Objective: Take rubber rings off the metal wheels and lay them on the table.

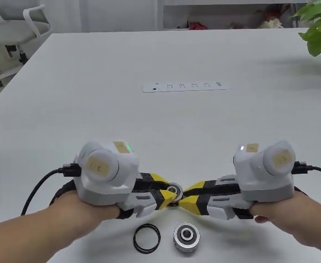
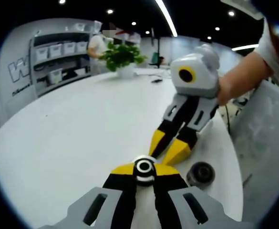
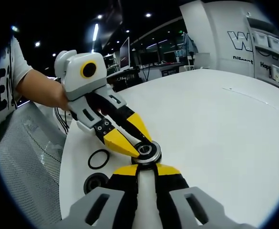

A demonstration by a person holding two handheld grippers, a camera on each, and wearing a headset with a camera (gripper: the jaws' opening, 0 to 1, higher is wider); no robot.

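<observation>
The white surface (image 1: 204, 120) carries everything, and near its front edge the left claw (image 1: 163, 198) and right claw (image 1: 187, 203) meet tip to tip. The left claw is clamped on a metal wheel (image 1: 174, 192), and the right claw is pinched narrow against that wheel's rim. Closer to the person, a second wheel (image 1: 186, 236) and a loose rubber ring (image 1: 147, 238) lie side by side on the surface.

Bright, even overhead light; soft shadows; fisheye-warped edges.
</observation>
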